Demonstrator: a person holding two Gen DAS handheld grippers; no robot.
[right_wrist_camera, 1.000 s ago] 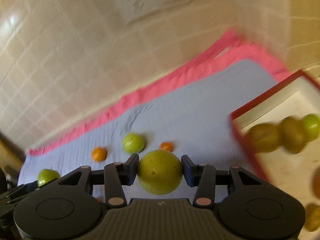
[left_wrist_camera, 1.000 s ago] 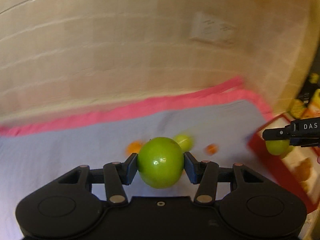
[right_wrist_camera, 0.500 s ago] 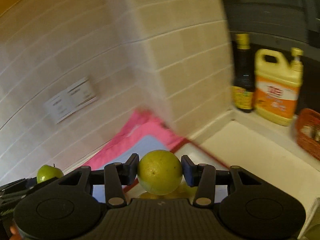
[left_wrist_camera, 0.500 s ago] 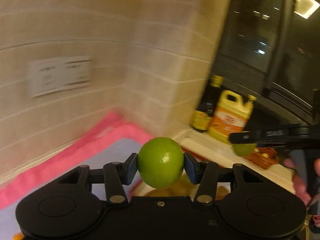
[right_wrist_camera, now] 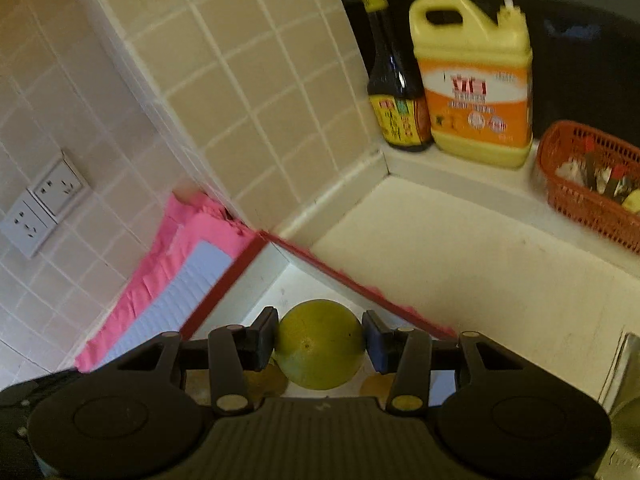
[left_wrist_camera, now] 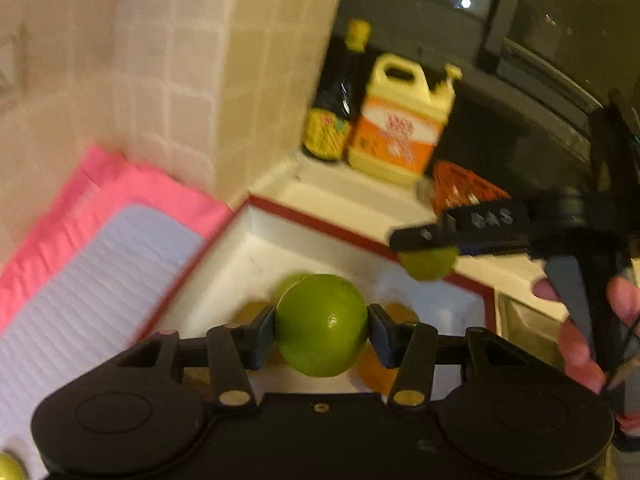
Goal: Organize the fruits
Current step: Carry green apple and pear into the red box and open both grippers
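My left gripper [left_wrist_camera: 321, 330] is shut on a bright green round fruit [left_wrist_camera: 321, 326] and hangs over the white tray with a red rim [left_wrist_camera: 320, 226]. Several fruits lie in the tray below it, mostly hidden; an orange-brown one [left_wrist_camera: 370, 372] shows under the held fruit. In the left wrist view my right gripper [left_wrist_camera: 430, 254] reaches in from the right, held by a person's hand [left_wrist_camera: 580, 344]. My right gripper [right_wrist_camera: 320, 344] is shut on a yellow-green round fruit [right_wrist_camera: 320, 344] above the tray's far corner [right_wrist_camera: 260, 236].
A pink-edged pale blue mat [left_wrist_camera: 80, 280] lies left of the tray against the tiled wall. On the white counter behind stand a dark sauce bottle [right_wrist_camera: 394, 88], a yellow jug [right_wrist_camera: 476, 80] and a red basket [right_wrist_camera: 592, 180]. A wall socket [right_wrist_camera: 40, 204] is at the left.
Both grippers have swung right from over the mat to over the tray, each still shut on its fruit. The bottles and counter corner came into view.
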